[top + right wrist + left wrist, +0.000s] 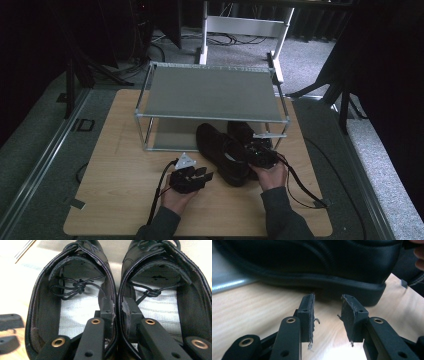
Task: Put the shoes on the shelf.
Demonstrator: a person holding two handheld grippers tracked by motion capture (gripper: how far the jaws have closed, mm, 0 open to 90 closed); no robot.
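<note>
Nearest us at lower centre of the high view, our left hand point(176, 196) lies low on the worktop point(125, 170), its left tongs point(204, 175) parted and empty, tips aimed at the left shoe point(221, 154). Right of it, our right hand point(272, 176) reaches forward; the right tongs point(118, 308) pinch the touching inner walls of the left shoe and right shoe point(165, 290), in front of the metal rack point(210, 92).

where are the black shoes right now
In the high view the pair of black shoes sits on the table right of centre, toes under the metal rack, with the right gripper at the heels.
</note>
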